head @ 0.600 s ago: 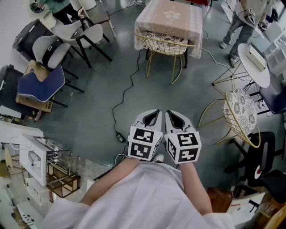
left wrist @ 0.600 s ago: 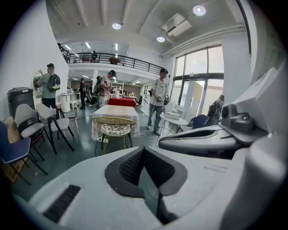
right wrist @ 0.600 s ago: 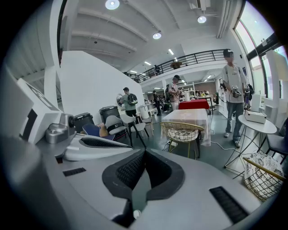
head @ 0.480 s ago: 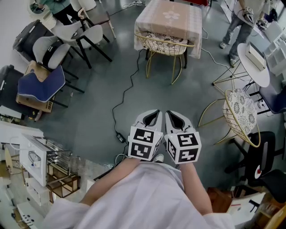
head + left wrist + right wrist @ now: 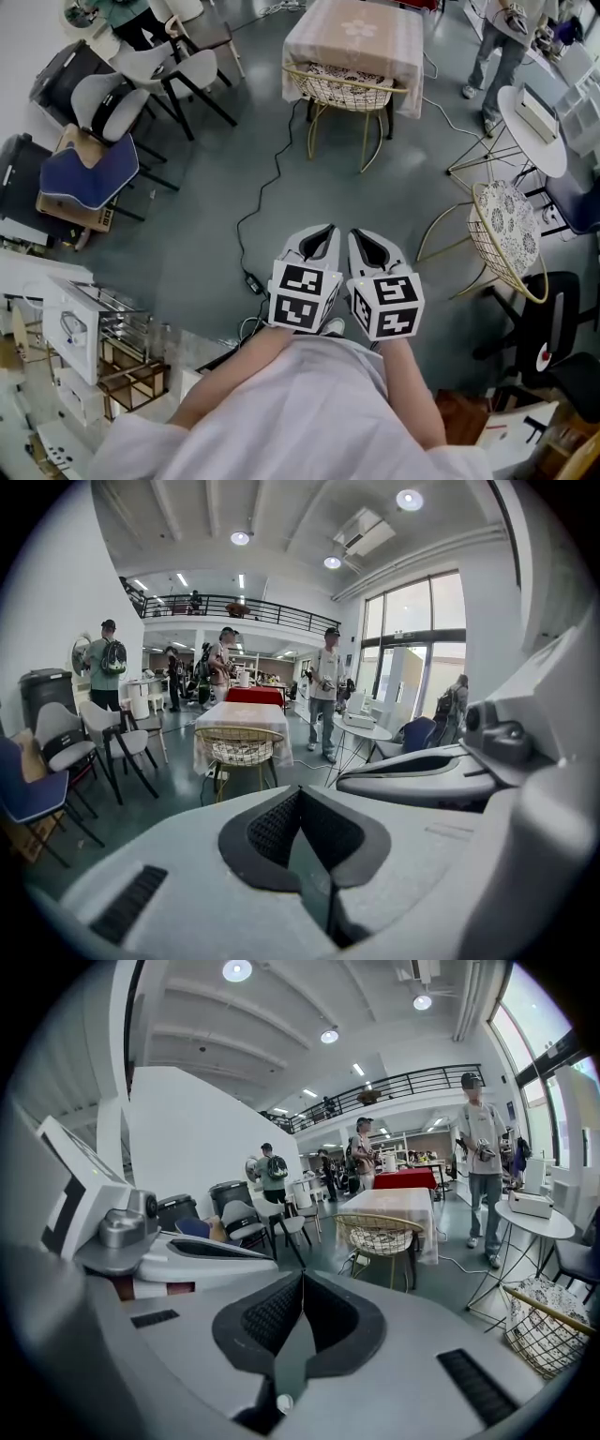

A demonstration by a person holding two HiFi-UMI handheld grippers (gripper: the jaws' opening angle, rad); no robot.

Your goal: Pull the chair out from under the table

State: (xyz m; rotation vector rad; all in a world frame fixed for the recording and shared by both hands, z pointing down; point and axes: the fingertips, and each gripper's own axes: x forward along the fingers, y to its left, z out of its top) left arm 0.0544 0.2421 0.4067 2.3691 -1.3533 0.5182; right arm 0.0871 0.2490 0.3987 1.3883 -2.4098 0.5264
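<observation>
A gold wire chair point(image 5: 345, 89) with a patterned cushion stands tucked under a table with a pink cloth point(image 5: 356, 33), far ahead across the grey floor. The chair point(image 5: 237, 747) and the table point(image 5: 239, 719) also show in the left gripper view, and the chair point(image 5: 380, 1232) in the right gripper view. My left gripper point(image 5: 319, 242) and right gripper point(image 5: 370, 246) are side by side close to my body, both shut and empty, pointing toward the chair and well short of it. In each gripper view the pads meet with nothing between them: left gripper point(image 5: 300, 789), right gripper point(image 5: 303, 1277).
A second gold wire chair point(image 5: 502, 239) and a round white table point(image 5: 530, 131) stand at the right, with a black office chair point(image 5: 553, 328) nearer. White chairs point(image 5: 159, 70) and a blue chair point(image 5: 89, 173) are at the left. A black cable point(image 5: 267, 187) runs along the floor. A person point(image 5: 502, 37) stands beyond the table.
Only the head view has shifted a little. Both grippers hold the same place, shut.
</observation>
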